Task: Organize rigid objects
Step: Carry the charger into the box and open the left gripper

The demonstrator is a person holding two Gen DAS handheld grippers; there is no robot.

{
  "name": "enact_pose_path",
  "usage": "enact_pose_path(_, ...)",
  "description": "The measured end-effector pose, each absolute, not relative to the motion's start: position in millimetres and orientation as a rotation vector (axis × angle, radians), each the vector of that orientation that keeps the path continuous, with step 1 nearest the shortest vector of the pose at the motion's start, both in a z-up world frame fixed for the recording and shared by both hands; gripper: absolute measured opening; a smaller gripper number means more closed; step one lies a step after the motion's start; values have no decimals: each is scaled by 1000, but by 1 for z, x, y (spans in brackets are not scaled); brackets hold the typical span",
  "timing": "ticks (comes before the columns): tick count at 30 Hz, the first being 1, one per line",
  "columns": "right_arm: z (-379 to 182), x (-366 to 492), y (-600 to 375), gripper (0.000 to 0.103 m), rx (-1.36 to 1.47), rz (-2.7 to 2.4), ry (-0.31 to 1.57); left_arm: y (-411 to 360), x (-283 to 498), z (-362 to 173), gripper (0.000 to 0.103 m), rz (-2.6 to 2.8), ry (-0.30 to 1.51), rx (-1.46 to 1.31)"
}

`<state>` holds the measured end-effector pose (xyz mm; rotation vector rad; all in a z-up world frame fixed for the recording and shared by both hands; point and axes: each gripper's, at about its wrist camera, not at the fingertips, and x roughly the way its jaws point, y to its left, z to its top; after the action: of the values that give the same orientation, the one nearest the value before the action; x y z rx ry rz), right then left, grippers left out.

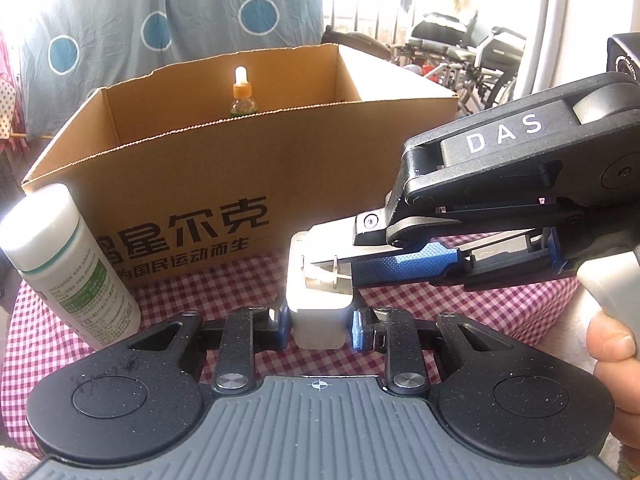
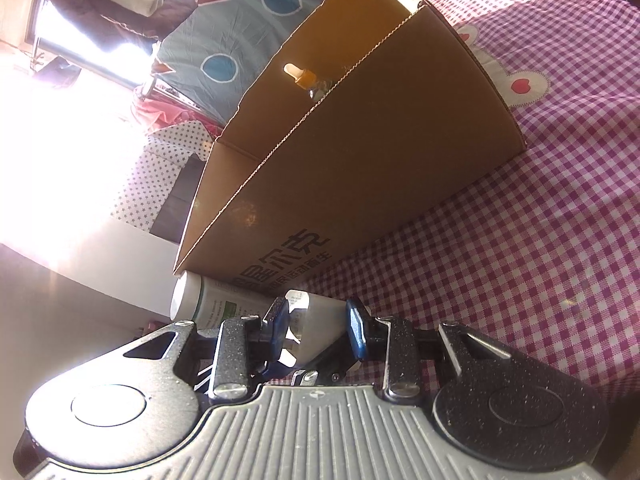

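Note:
A white plug adapter (image 1: 316, 308) with metal prongs stands on the checked cloth, pinched low down between the blue pads of my left gripper (image 1: 318, 324). My right gripper (image 1: 336, 256) reaches in from the right, its fingers closed over the adapter's top at the prongs. In the right wrist view the same adapter (image 2: 320, 314) fills the gap of the right gripper (image 2: 316, 320). Behind it stands an open cardboard box (image 1: 280, 160) (image 2: 360, 160) holding a small dropper bottle (image 1: 241, 92) (image 2: 304, 76).
A white bottle with a green label (image 1: 68, 264) (image 2: 200, 304) stands left of the adapter, against the box front. The pink checked tablecloth (image 1: 440, 316) (image 2: 520, 240) extends to the right. A person's hand (image 1: 612, 344) grips the right tool. Wheelchairs (image 1: 460, 52) stand far behind.

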<state>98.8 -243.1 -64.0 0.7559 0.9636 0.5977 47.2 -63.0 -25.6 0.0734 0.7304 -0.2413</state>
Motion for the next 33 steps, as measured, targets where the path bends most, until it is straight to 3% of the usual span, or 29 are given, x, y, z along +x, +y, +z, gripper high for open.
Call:
enact_pose_path(11,-12,83,-261,34,730,656,824,-71,28,24,26,-233,611,109)
enact_pose_path(20,52,122,-262,34,639,717,701,-80,67,77,26,-201,522,107)
enact_pose_path(27,68,199,-254,34,572,698,738,-83,140,81,26,-202,609,27)
enact_pose_path(33,50,275,-242,34,502,664,869,-77,202,61,26,-199,768,-62)
